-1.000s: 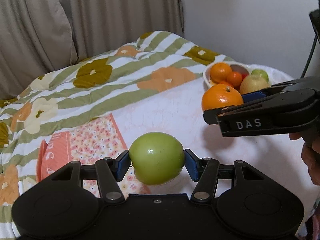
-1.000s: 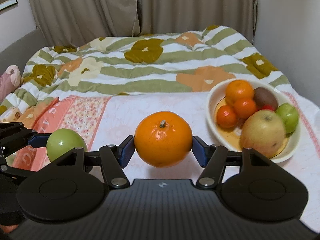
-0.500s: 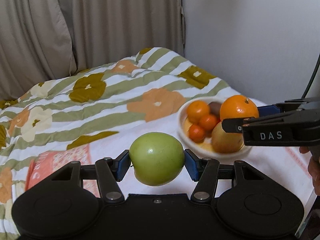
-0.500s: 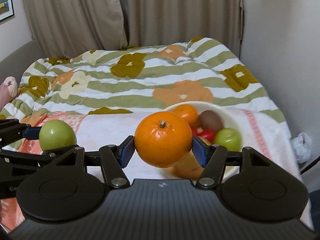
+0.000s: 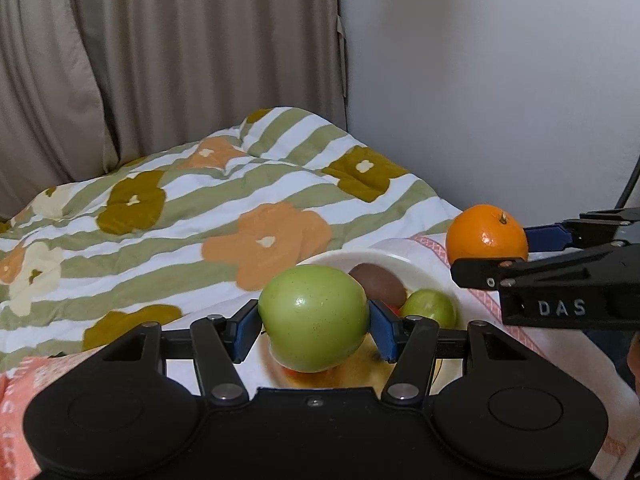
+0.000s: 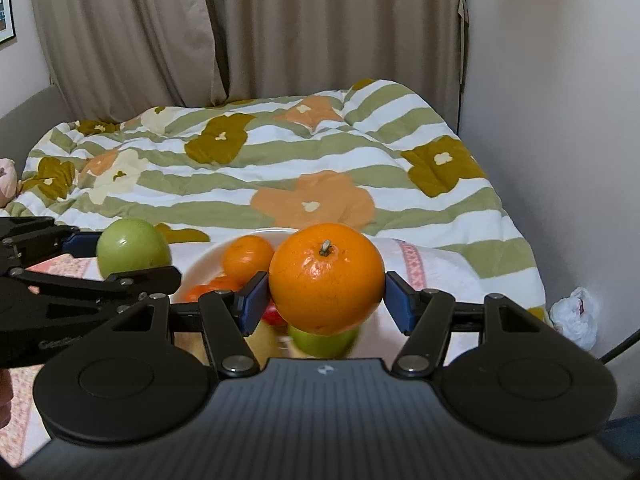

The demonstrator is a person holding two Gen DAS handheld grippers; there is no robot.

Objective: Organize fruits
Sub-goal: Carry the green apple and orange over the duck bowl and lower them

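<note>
Fruit is clamped in both grippers above the bowl (image 5: 416,258): left gripper (image 5: 314,330) fingers hold a green apple (image 5: 314,318), right gripper (image 6: 326,300) fingers an orange (image 6: 326,276). Only the left view shows a kiwi (image 5: 378,286) in the bowl; only the right shows a small orange (image 6: 246,258).

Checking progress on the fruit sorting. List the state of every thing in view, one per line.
Left claw: shut on green apple, held above bowl.
Right claw: shut on orange, held in the air.
Bowl: holds several fruits.
Blanket: spread, rumpled.
Curtains: drawn.
</note>
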